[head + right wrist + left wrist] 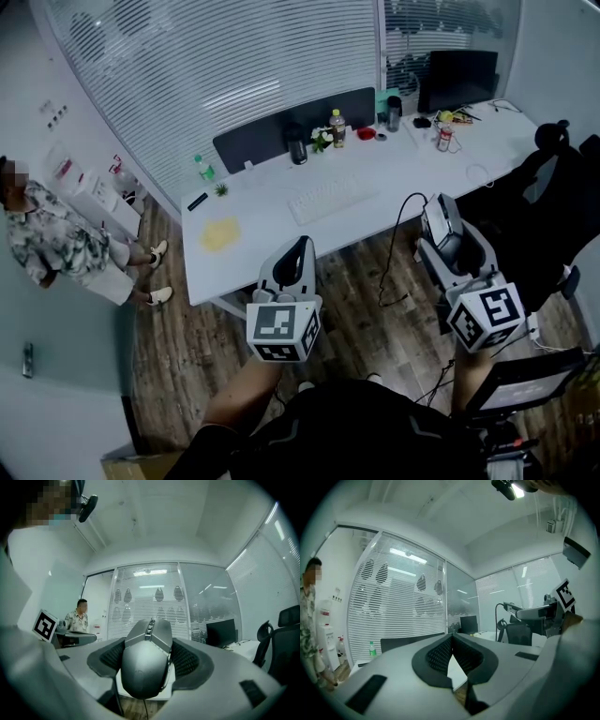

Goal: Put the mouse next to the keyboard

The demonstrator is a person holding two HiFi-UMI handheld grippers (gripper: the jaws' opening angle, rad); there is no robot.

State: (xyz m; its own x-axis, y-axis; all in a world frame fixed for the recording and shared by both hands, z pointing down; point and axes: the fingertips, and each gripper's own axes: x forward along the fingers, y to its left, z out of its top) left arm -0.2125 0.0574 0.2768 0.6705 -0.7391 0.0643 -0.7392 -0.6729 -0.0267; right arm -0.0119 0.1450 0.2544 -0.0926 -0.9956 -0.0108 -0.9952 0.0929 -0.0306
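A grey wired mouse (147,660) fills the right gripper view, pressed between the jaws of my right gripper (149,658). In the head view that gripper (448,234) hangs in front of the white desk (375,192), with the mouse (442,225) in it and its black cable (396,253) dangling below. The white keyboard (330,199) lies near the desk's front edge, left of and beyond the mouse. My left gripper (292,272) hovers before the desk edge; its jaws meet at the tips with nothing between them (452,644).
A yellow sheet (220,234) lies at the desk's left end. Bottles (337,127), cups and a black monitor (457,80) line the back. A black office chair (553,197) stands at the right. A person (66,248) stands by the left wall.
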